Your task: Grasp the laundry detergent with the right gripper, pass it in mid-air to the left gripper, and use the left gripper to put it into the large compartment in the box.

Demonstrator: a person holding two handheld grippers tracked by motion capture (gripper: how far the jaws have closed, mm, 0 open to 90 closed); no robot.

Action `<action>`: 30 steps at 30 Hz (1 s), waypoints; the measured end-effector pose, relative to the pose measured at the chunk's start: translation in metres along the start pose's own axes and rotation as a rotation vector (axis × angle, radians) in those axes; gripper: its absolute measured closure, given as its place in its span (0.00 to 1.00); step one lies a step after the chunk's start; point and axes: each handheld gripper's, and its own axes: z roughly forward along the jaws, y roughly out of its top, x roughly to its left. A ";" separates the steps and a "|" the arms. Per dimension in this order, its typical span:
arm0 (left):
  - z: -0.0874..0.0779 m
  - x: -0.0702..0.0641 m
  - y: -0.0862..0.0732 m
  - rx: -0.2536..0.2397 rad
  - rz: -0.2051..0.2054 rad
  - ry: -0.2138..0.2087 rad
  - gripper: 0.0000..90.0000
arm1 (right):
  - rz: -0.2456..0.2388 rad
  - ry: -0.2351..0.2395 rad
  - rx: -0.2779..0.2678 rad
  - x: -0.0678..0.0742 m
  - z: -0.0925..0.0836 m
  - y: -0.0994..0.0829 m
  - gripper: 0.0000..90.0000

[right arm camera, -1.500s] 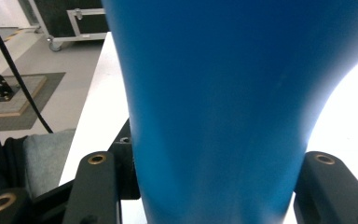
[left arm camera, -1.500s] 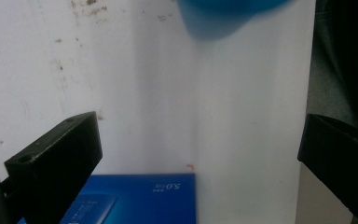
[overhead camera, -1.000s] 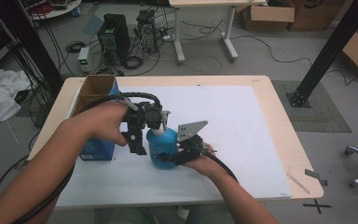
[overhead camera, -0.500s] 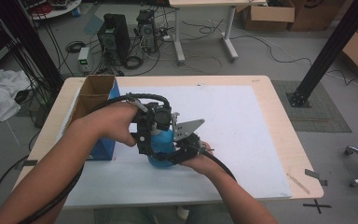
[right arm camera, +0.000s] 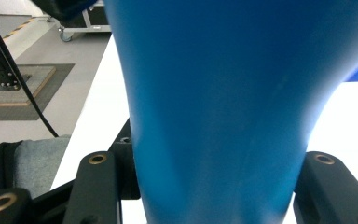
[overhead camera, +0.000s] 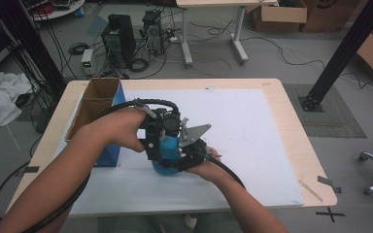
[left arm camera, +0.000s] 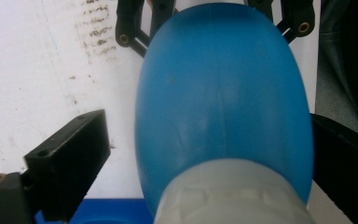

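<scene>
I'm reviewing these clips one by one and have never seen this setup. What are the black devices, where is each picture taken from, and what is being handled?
A person works at a table covered by a white sheet, holding a hand-operated gripper in each hand. The high view looks down from above the person's side. Each of the other two pictures comes from a camera riding on one gripper. Between them stands a blue bottle with a whitish cap. The right gripper clasps its body. The left gripper straddles its upper part near the cap, one of its fingers visibly clear of it. An open cardboard box with a blue side sits at the table's left.
</scene>
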 end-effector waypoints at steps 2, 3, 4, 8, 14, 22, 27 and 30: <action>-0.001 0.000 0.000 0.000 -0.003 0.004 0.09 | 0.001 0.000 -0.003 -0.001 0.000 0.000 0.50; -0.001 0.001 0.000 -0.001 -0.005 0.004 0.09 | -0.001 -0.001 -0.005 -0.001 0.000 0.000 0.50; -0.002 0.001 0.000 -0.002 -0.004 0.006 0.11 | 0.008 -0.001 -0.004 -0.001 0.000 0.000 0.50; -0.003 0.001 0.001 -0.005 -0.001 0.000 0.16 | 0.004 -0.005 -0.004 -0.001 -0.001 0.000 0.50; -0.001 0.000 0.004 0.001 0.002 -0.021 0.18 | -0.002 -0.007 -0.012 -0.002 0.000 0.000 0.50; -0.001 0.000 0.006 0.007 0.004 -0.021 0.22 | -0.003 -0.005 -0.013 -0.002 0.000 0.000 0.50; -0.001 0.000 0.008 0.017 0.008 -0.027 0.27 | 0.003 -0.003 -0.019 -0.001 0.000 0.000 0.50; -0.001 0.000 0.009 0.020 0.010 -0.028 0.28 | -0.010 -0.006 -0.015 -0.002 0.000 0.000 0.50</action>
